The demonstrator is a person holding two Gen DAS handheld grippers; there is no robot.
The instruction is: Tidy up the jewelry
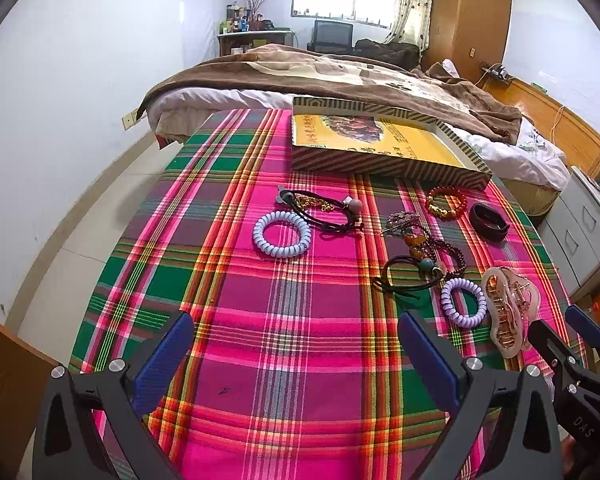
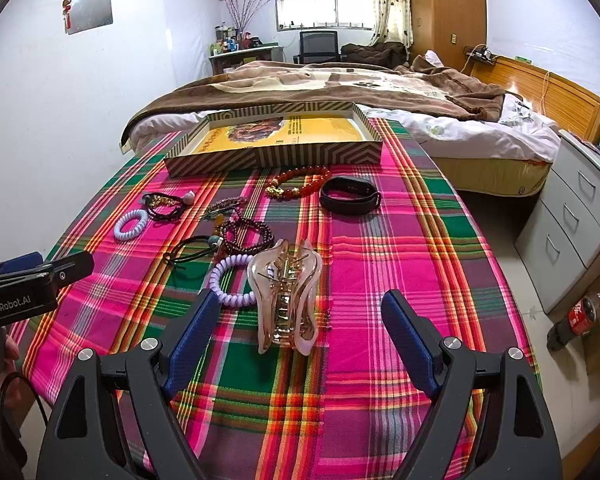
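Jewelry lies on a plaid cloth in front of a shallow striped box [image 1: 380, 166] [image 2: 276, 158] with a yellow floor. A pink translucent hair claw [image 2: 286, 300] [image 1: 510, 314] lies between the open fingers of my right gripper [image 2: 300, 324], untouched. Beside it are a purple coil tie [image 2: 230, 280] [image 1: 462, 302], black cord ties, dark bead strands [image 2: 246, 232], a red bead bracelet [image 2: 300, 184] [image 1: 446, 202], a black band [image 2: 350, 196] [image 1: 488, 216] and a pale blue coil tie [image 1: 282, 234] [image 2: 130, 224]. My left gripper [image 1: 296, 344] is open and empty over bare cloth.
A bed with a brown blanket [image 2: 320, 84] stands just behind the table. Grey drawers [image 2: 572, 232] and a cola bottle [image 2: 580, 316] on the floor are at the right. A white wall runs along the left.
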